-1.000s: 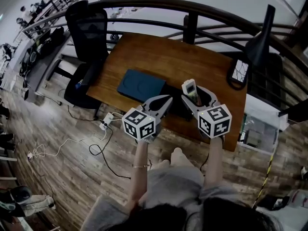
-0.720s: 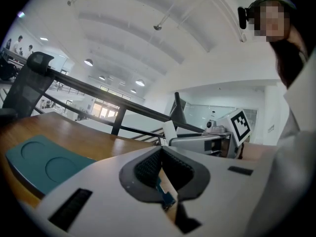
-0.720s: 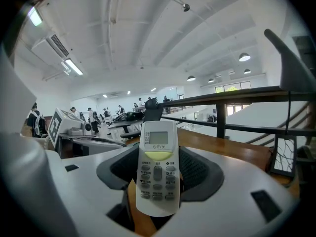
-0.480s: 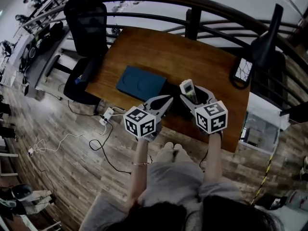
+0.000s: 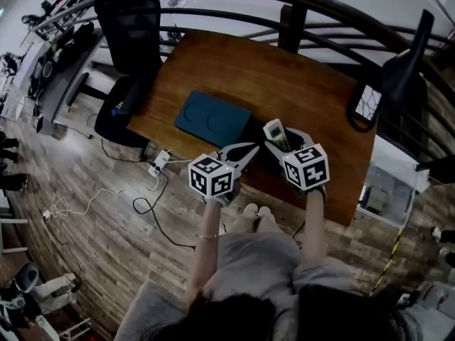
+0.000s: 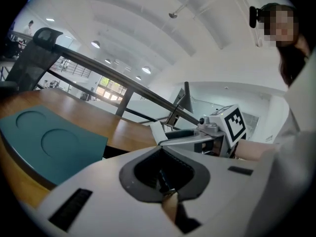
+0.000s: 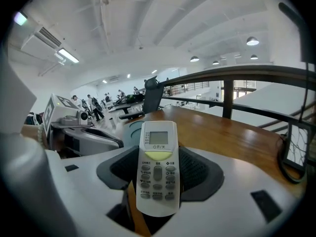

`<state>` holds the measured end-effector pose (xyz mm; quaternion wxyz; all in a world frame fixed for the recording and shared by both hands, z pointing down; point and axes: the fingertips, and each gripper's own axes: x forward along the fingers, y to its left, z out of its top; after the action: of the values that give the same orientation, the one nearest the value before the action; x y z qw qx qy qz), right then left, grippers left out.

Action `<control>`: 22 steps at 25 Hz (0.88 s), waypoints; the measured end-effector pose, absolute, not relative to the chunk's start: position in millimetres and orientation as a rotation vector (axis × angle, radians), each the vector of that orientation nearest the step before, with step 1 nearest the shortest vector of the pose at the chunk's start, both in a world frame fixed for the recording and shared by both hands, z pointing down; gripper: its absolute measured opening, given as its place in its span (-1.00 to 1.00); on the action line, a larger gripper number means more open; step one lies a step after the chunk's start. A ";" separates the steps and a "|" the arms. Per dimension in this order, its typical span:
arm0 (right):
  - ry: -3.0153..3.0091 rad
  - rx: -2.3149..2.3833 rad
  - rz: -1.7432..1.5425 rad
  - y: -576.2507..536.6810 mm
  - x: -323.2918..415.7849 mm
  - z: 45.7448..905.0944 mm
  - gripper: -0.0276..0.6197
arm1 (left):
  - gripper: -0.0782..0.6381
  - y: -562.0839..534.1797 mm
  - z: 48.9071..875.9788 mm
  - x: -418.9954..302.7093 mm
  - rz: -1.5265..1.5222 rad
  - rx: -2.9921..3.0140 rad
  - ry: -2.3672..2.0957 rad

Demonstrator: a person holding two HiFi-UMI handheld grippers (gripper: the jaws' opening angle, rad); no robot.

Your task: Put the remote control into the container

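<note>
A: Head view, status?
B: I see the right gripper over the near edge of the table, with the remote control upright in it, as one second ago. The left gripper stays beside it, near a teal slab.
A: Gripper views?
B: Left: tips meet, nothing between them. Right: pads clamp the remote's sides, display end outward.

Left claw closed, right claw clamped on remote control.
</note>
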<state>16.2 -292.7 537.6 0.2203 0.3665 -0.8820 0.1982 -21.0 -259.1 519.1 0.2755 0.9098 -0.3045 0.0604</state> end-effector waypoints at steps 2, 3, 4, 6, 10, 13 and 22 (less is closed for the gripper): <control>-2.414 0.991 0.551 -293.8 12.9 545.6 -0.11 | -0.77 -259.3 523.5 -22.9 0.160 2.428 -0.817; -2.396 0.976 0.547 -293.9 11.4 550.8 -0.11 | -0.77 -259.1 526.3 -23.6 0.161 2.421 -0.817; -2.378 0.961 0.542 -293.7 10.1 556.5 -0.11 | -0.77 -258.7 529.4 -24.2 0.165 2.414 -0.818; -2.348 0.935 0.539 -294.1 7.6 567.3 -0.11 | -0.77 -258.8 535.7 -25.3 0.175 2.400 -0.821; -2.299 0.886 0.548 -296.0 1.9 588.0 -0.11 | -0.77 -260.3 546.6 -28.2 0.183 2.368 -0.824; -2.268 0.853 0.549 -295.4 -1.2 601.7 -0.11 | -0.77 -258.9 553.7 -28.6 0.172 2.341 -0.823; -2.214 0.799 0.570 -298.9 -7.2 623.9 -0.11 | -0.77 -256.1 572.7 -30.3 0.195 2.286 -0.830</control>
<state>-7.2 -298.9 623.9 0.3523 0.3087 -0.8556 0.2202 -30.3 -256.1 572.7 0.3437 0.8800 -0.3193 0.0749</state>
